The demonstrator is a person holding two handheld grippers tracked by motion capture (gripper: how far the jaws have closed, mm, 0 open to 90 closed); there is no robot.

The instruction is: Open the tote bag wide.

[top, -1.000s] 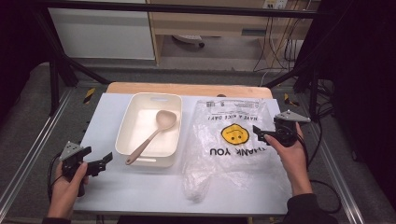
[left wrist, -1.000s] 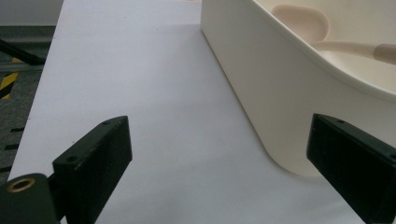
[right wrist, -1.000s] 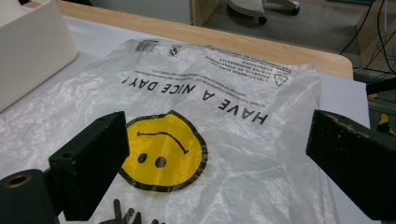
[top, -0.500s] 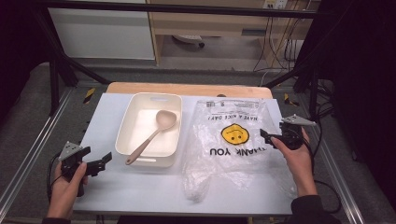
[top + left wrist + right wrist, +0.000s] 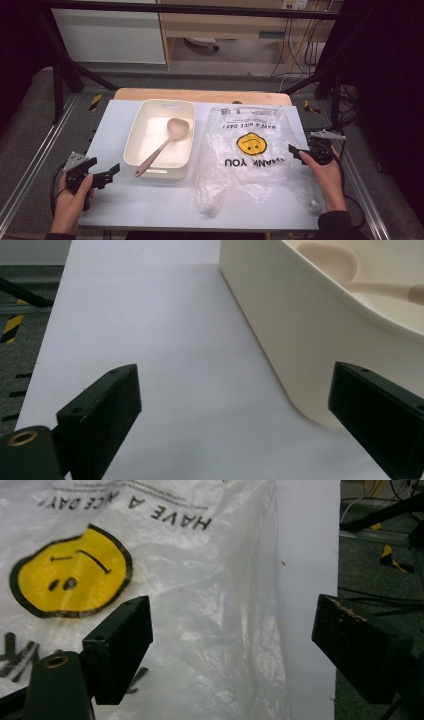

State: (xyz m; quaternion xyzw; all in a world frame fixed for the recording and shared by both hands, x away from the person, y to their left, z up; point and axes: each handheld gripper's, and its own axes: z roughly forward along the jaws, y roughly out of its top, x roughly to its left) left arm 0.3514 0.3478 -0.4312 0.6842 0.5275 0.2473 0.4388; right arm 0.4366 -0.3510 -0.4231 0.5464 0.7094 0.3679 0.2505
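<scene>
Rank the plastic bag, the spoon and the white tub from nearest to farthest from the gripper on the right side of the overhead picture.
Measured from the right gripper in the high view:
1. Plastic bag: nearest, its right edge lies just beside the open jaws.
2. Spoon: farther left, lying inside the tub, bowl end toward the bag.
3. White tub: judged by its middle, slightly farther left; its near wall is about level with the spoon's bowl, so that's close.

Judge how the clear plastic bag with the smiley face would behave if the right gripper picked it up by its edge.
The plastic bag is thin and see-through with a crumpled lower end, so it would probably be floppy and drape. Lying flat on the table, it looks empty and likely very light. Its glossy film may slip between the right gripper fingers.
</scene>
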